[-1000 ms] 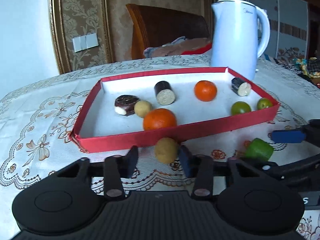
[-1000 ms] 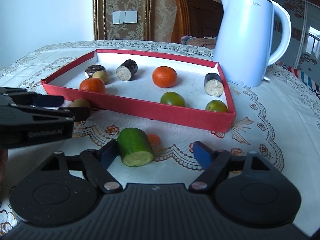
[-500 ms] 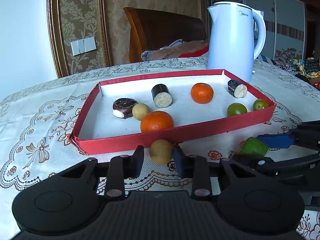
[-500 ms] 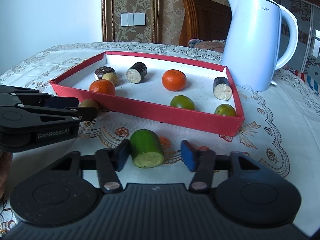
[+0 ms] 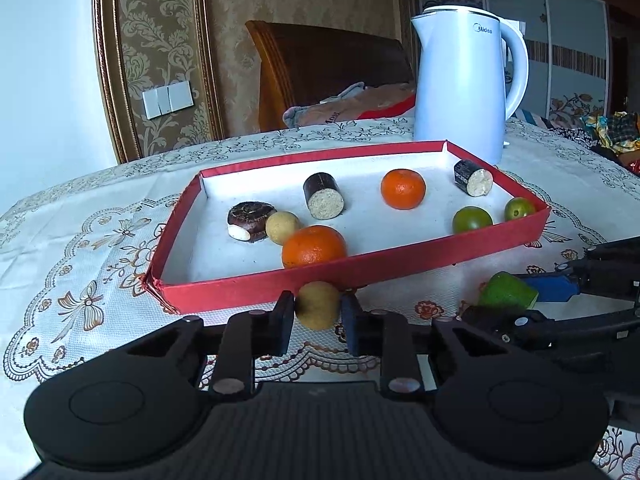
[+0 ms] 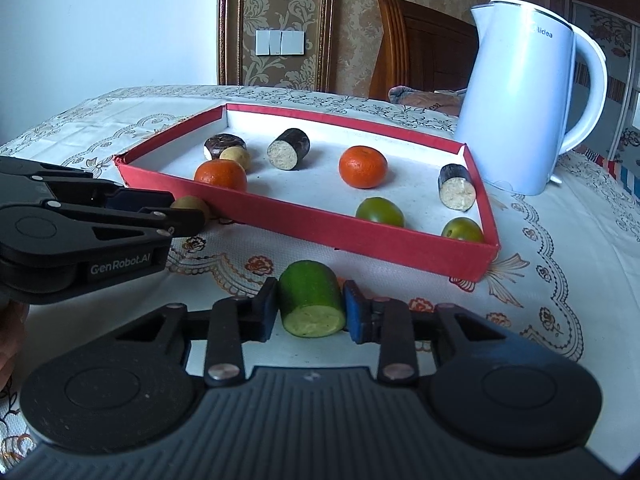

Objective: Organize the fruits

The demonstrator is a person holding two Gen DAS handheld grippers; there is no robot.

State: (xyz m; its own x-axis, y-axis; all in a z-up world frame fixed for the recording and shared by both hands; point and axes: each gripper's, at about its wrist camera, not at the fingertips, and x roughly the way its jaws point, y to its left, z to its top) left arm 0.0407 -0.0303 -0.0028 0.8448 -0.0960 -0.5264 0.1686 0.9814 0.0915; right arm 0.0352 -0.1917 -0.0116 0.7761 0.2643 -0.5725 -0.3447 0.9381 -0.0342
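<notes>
Red-walled tray [image 5: 256,294] just ahead of the left tool [image 5: 318,320], already holding two oranges, two green fruits, two dark cut cylinders, a dark round piece and a small tan ball. Left view: jaws just drawn in, pads pressed to either side of a tan round fruit [image 5: 318,304] resting on the lace-covered table [image 5: 72,264], tight against the tray's near wall. Off to the tool's right, the other tool clamped on a green piece. White kettle [image 5: 460,88] beyond the tray's far right corner.

Right view: right tool [image 6: 310,312] likewise just closed, blue pads gripping a green cut cylinder [image 6: 310,300], pale cut face toward the camera, on the table short of the tray's near wall. To this tool's left, the left tool seen side-on, tan fruit at its tip.

Judged from all this: most fruit sorted into the tray; two pieces outside, both now grasped but not yet lifted. Left to do: raise each over the wall and set down on bare white floor, of which plenty near the middle.
</notes>
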